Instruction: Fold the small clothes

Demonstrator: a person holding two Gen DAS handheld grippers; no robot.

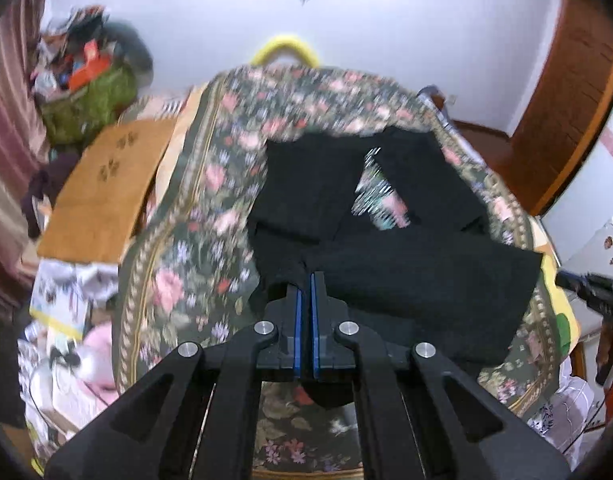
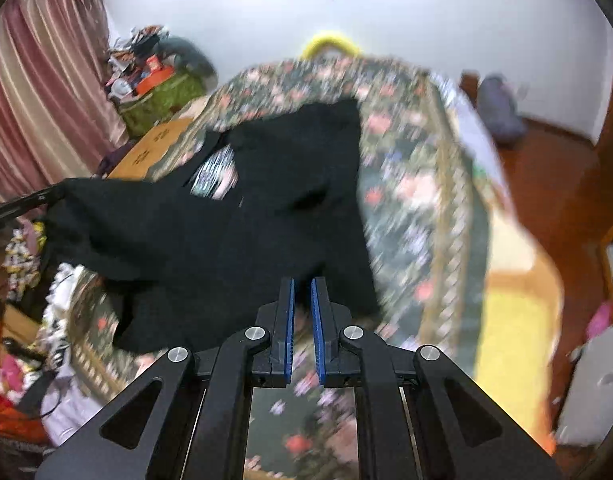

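Observation:
A small pair of black shorts (image 1: 386, 216) lies on a floral bedspread (image 1: 194, 208), legs pointing away, waist end near me. My left gripper (image 1: 306, 276) is shut on the near edge of the shorts and lifts it off the bed. In the right wrist view the shorts (image 2: 242, 220) stretch from the left gripper at the far left (image 2: 22, 204) to my right gripper (image 2: 302, 282), whose blue pads (image 2: 289, 304) are close together on the shorts' near corner. Both views are motion-blurred.
A brown cardboard box (image 1: 106, 192) sits left of the bed, with a green bag of clutter (image 1: 86, 100) behind it. A pink curtain (image 2: 38, 92) hangs at left. A yellow curved object (image 1: 284, 50) shows past the bed's far edge. A wooden door (image 1: 566, 92) stands at right.

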